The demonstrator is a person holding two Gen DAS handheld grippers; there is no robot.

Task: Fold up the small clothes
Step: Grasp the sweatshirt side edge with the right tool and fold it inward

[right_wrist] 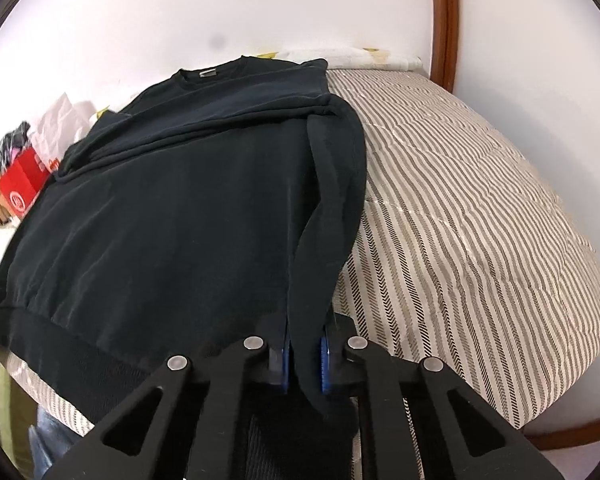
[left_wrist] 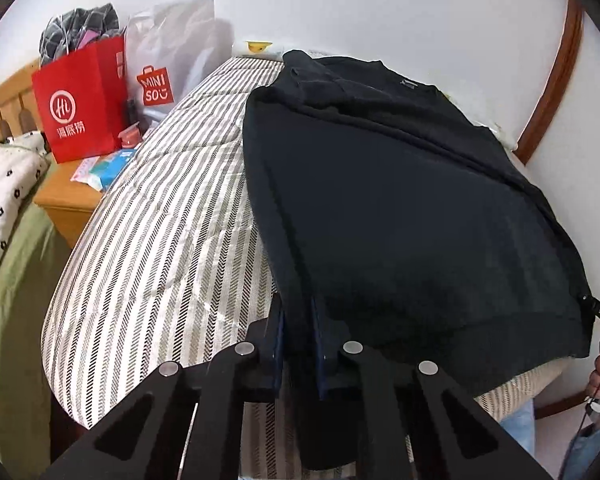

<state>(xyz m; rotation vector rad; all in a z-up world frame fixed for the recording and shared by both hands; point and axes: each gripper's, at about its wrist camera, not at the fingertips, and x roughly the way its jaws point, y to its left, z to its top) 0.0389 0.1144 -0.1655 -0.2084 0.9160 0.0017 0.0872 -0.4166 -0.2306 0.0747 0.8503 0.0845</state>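
- A red paper bag (left_wrist: 80, 104) on the wooden nightstand (left_wrist: 70, 196) at the far left bears a white circular logo over three Chinese characters too small to read surely
- Beside it a white plastic bag (left_wrist: 168, 52) carries a red shopping-bag emblem reading "MINI SO" with a smile mark
- The dark sweater (left_wrist: 400, 208) has a small grey neck label (right_wrist: 207, 74) whose print cannot be read, and a black hem tag (left_wrist: 599, 314) at the right showing the letters "DAS"
- The sweater lies flat on the striped mattress (left_wrist: 152, 240), neckline at the far end by the white wall, ribbed hem at the near edge
- The left gripper (left_wrist: 298, 320) is pinched narrow on the sweater's near left hem corner, cloth pressed between its blue pads
- The right gripper (right_wrist: 304, 356) is clamped narrow on the fabric at the sweater's near right edge, where the sleeve (right_wrist: 332, 184) runs down along the body
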